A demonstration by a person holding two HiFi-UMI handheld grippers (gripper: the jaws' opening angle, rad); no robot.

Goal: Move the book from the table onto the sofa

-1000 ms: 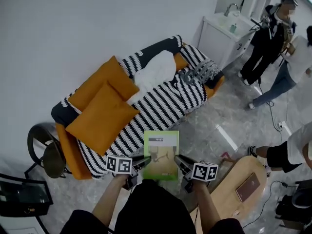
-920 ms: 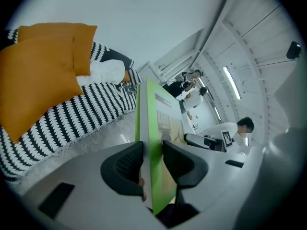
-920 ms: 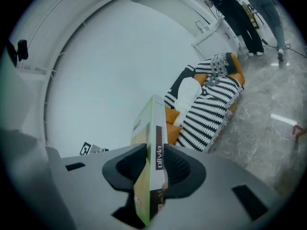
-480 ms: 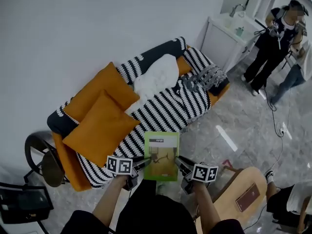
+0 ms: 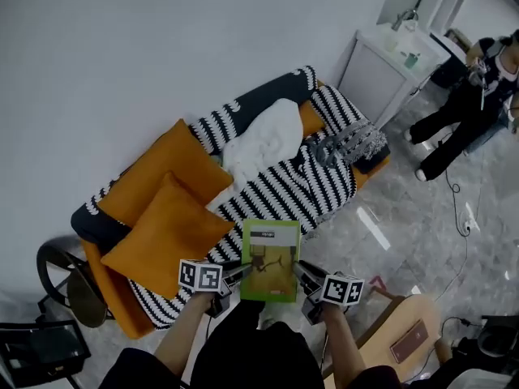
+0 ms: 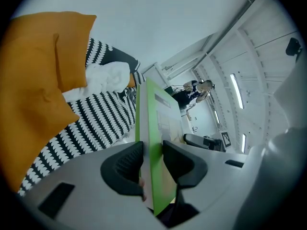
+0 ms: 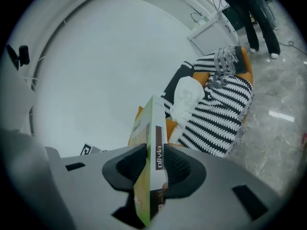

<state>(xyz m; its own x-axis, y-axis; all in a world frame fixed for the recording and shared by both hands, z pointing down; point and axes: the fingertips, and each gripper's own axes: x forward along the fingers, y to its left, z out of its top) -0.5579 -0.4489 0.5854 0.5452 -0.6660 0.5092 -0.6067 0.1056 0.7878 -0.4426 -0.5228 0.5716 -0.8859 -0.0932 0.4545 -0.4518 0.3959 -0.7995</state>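
A green book hangs flat in the air between my two grippers, in front of the sofa. My left gripper is shut on the book's left edge, and in the left gripper view both jaws press on the book. On the opposite edge my right gripper is shut on the spine side of the book. The sofa has a black-and-white striped cover, two orange cushions and a white cloth.
A dark round chair stands left of the sofa. A wooden table with a brown object is at lower right. A white cabinet and a person are at the far right on the marble floor.
Both grippers and the book have moved closer to the sofa. The sofa now sits lower and nearer in the head view. The grip on the book is unchanged.
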